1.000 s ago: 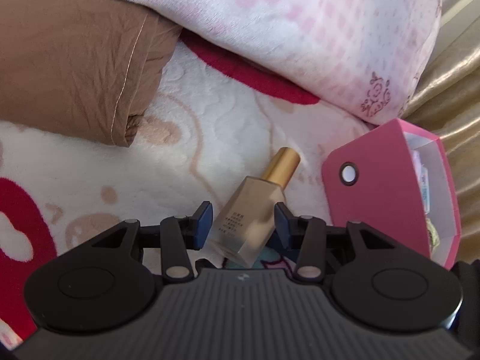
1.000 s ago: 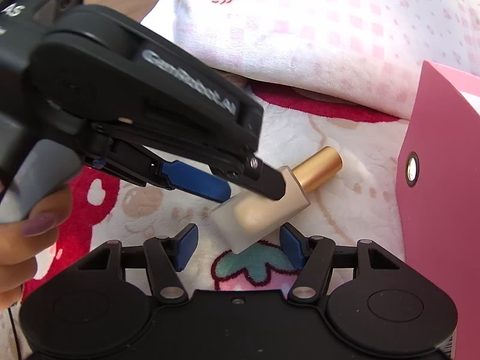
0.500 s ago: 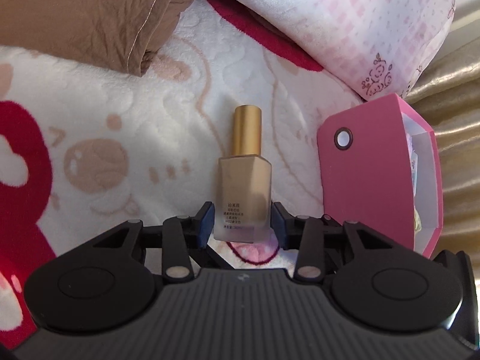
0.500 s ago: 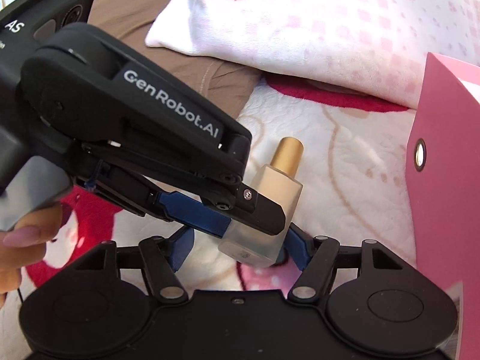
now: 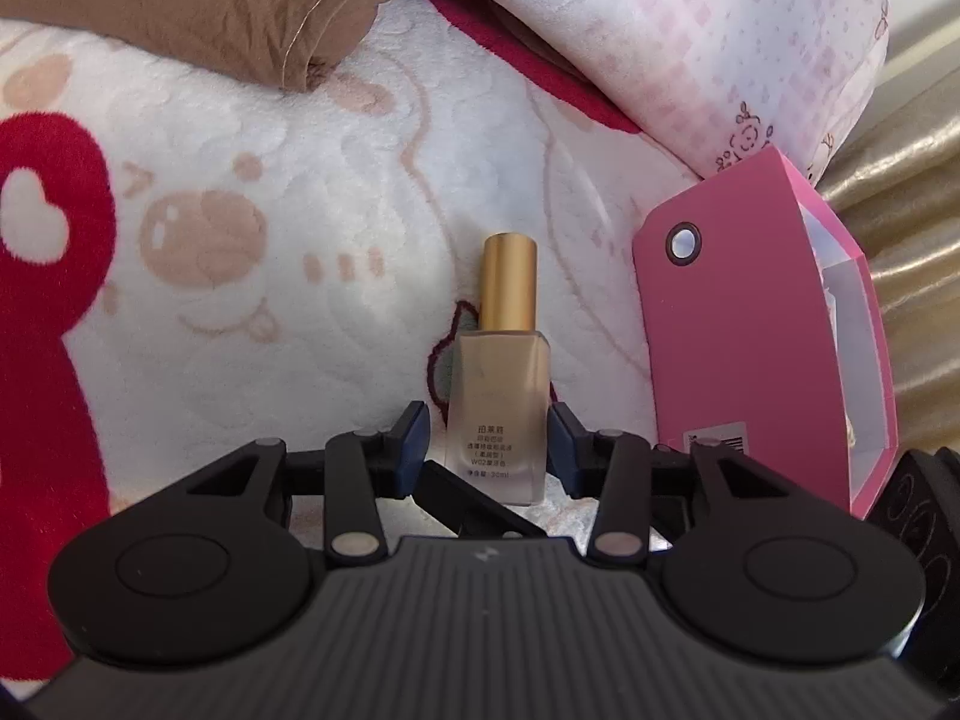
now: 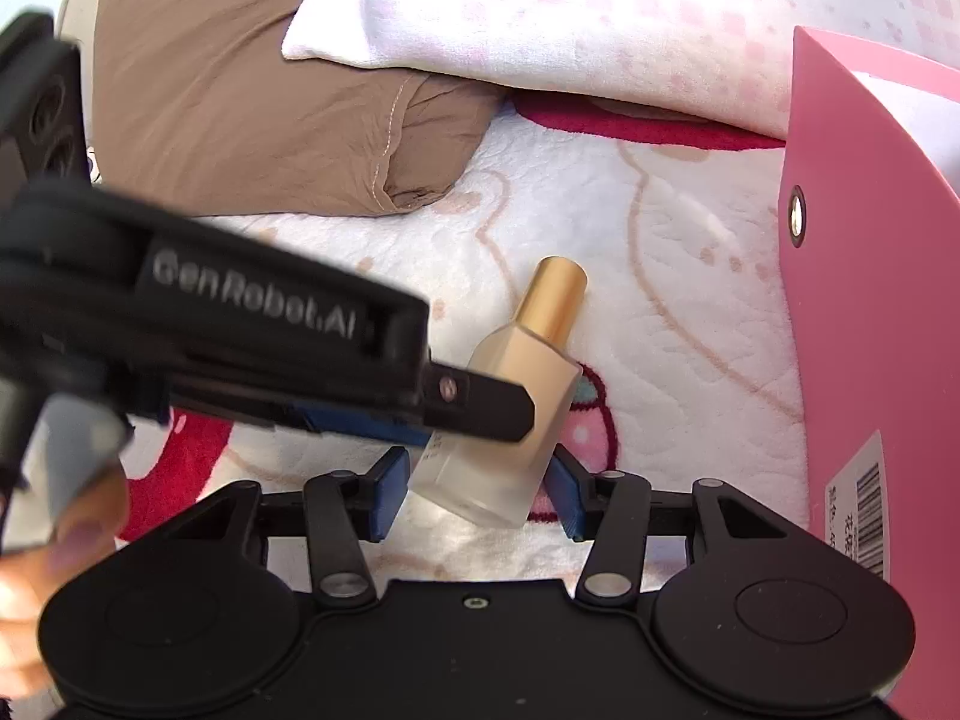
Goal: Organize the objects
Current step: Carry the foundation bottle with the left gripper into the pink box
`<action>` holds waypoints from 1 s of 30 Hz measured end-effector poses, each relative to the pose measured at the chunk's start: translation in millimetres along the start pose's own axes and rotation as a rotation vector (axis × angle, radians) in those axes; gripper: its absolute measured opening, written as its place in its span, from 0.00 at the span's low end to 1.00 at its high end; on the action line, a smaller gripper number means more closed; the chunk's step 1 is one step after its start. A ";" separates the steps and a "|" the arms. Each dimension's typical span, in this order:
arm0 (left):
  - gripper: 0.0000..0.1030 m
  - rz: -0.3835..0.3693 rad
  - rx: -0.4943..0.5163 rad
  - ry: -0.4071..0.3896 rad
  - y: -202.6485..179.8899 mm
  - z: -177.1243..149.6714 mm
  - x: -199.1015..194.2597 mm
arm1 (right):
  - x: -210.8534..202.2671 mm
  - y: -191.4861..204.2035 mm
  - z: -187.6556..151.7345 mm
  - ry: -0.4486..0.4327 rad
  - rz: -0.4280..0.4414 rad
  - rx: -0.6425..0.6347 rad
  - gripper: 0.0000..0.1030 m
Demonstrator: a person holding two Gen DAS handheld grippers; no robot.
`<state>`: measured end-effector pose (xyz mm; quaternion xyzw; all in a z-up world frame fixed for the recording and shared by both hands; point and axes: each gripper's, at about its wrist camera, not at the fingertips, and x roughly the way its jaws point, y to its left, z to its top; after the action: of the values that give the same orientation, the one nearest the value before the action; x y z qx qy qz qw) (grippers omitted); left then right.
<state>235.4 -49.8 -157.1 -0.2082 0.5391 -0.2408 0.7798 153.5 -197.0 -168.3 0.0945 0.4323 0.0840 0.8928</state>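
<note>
Near the right edge of the plush blanket [image 5: 270, 330], white with red hearts and cartoon faces, a frosted foundation bottle [image 5: 499, 414] is caught between two tools at once. Its gold cap [image 5: 509, 282] points toward the pillows at the far edge.

From the left wrist view the left gripper [image 5: 489, 441] has the lower half of the bottle between its blue pads [image 5: 414, 438]. Its jaws have just been opening a little: a sliver of blanket shows between the one pad and the glass, while the other pad sits right against it, so the grip looks loosened.

From the right wrist view the bottle leans, cap up and to the right. The right gripper [image 6: 477, 483] brackets its base, and its jaws have just been closing with the bottle between them. Both pads lie close along the bottle's sides, but whether they press on it cannot be told. One black finger of the left tool crosses the front of the glass. A person's hand [image 6: 36, 600], blurred, holds that tool's grey handle.

Just beside the bottle, at the blanket's right edge, stands a pink box [image 5: 738, 348], its open side turned away. A brown pillow [image 5: 198, 0] and a pink-checked pillow [image 5: 690, 30] lie along the far edge.
</note>
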 end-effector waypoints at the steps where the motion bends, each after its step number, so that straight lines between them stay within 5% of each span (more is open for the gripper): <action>1: 0.40 0.002 -0.002 -0.019 0.5 -1.2 -1.7 | -1.1 0.9 -5.9 0.000 0.007 0.013 0.57; 5: 0.35 0.022 0.051 -0.064 -4.7 -3.8 -4.6 | -4.0 -6.6 -3.7 -0.021 0.055 0.088 0.65; 7: 0.35 0.024 0.061 -0.069 -5.6 -6.1 -5.9 | -4.1 -5.8 -2.8 -0.020 0.038 0.048 0.47; 20: 0.35 0.040 0.080 -0.071 -36.6 -44.2 -64.4 | -69.0 24.0 -21.1 -0.044 0.054 -0.052 0.47; 30: 0.35 -0.023 0.031 -0.083 -65.2 -88.4 -124.8 | -145.4 35.6 -29.8 -0.009 0.121 -0.093 0.47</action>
<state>104.6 -32.7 -55.9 -0.2121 0.4999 -0.2494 0.8018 38.5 -193.3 -68.0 0.0795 0.4173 0.1574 0.8915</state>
